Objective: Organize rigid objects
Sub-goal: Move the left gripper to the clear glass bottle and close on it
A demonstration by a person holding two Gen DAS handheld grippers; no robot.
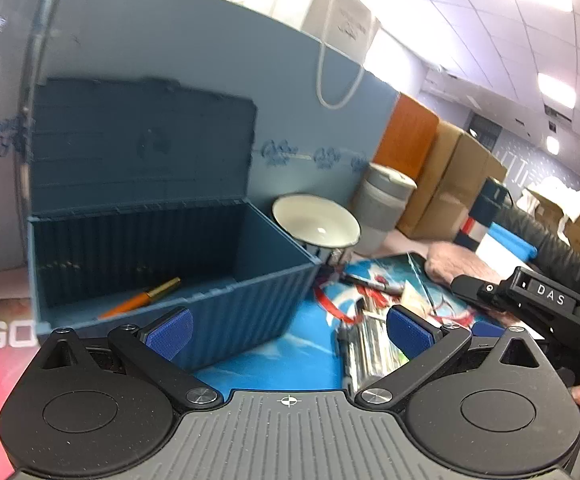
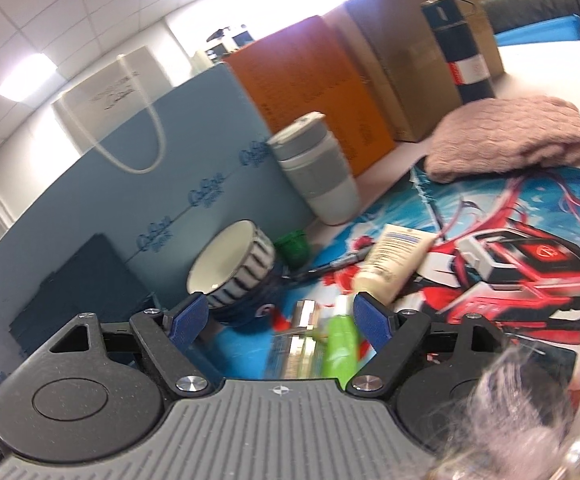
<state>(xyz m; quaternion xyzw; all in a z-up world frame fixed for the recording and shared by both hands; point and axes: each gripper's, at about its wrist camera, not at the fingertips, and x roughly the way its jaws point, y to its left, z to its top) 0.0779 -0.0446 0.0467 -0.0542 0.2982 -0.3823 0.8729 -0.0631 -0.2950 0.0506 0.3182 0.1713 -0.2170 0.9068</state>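
Orange pen (image 1: 142, 297) lying inside open ribbed blue box (image 1: 250, 312).

- A large pale blue paper bag (image 2: 138, 168) with white cord handles, upper left, about ten o'clock.
- An orange cardboard box (image 2: 309, 80) beside a brown one (image 2: 413, 60), twelve o'clock.
- A folded pink knitted cloth (image 2: 509, 136) on the table, two o'clock.

The desk (image 2: 537, 60) is white and carries a colourful printed mat (image 2: 529, 248). On the mat lie a cream tube (image 2: 393, 264), a bowl (image 2: 230, 276) and a pink towel (image 2: 505, 140). A blue box (image 1: 170, 280) stands open beside.
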